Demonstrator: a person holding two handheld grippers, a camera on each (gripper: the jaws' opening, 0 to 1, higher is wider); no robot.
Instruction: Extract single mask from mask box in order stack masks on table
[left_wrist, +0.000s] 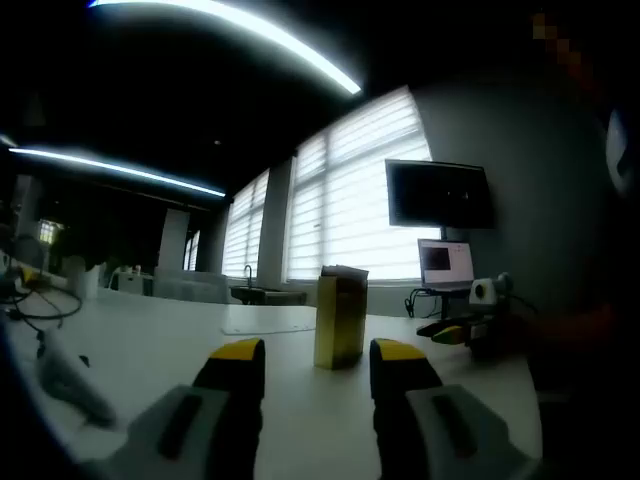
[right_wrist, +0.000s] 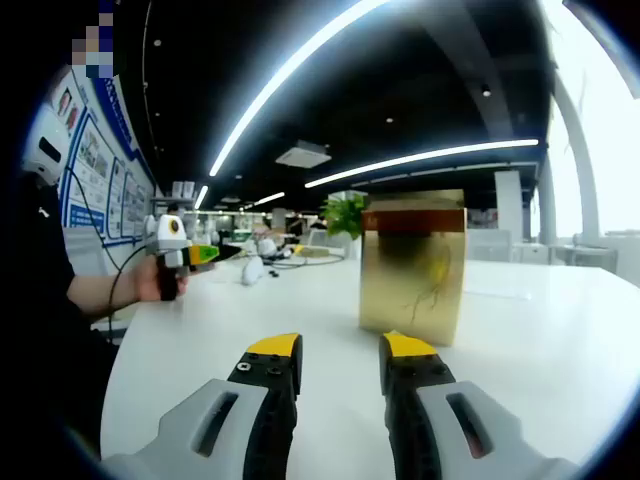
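Observation:
The gold mask box (left_wrist: 340, 318) stands upright on the white table (left_wrist: 170, 345), a short way beyond my left gripper (left_wrist: 318, 355), whose yellow-tipped jaws are open with nothing between them. In the right gripper view the same box (right_wrist: 412, 265) rises just past the right gripper (right_wrist: 342, 352), also open and holding nothing. A thin flat sheet (left_wrist: 268, 321), perhaps a mask, lies on the table left of the box. Past the box on the right, a hand holds the right gripper (left_wrist: 468, 325). The left gripper (right_wrist: 178, 255) appears at the left, held in a hand.
A dark monitor (left_wrist: 440, 195) and a lit laptop (left_wrist: 447, 262) stand at the back right by bright blinds. Cables (left_wrist: 40, 305) and a white object (left_wrist: 70, 380) lie at the left. A plant (right_wrist: 345, 212) and small items (right_wrist: 253, 270) sit far down the table (right_wrist: 200, 350).

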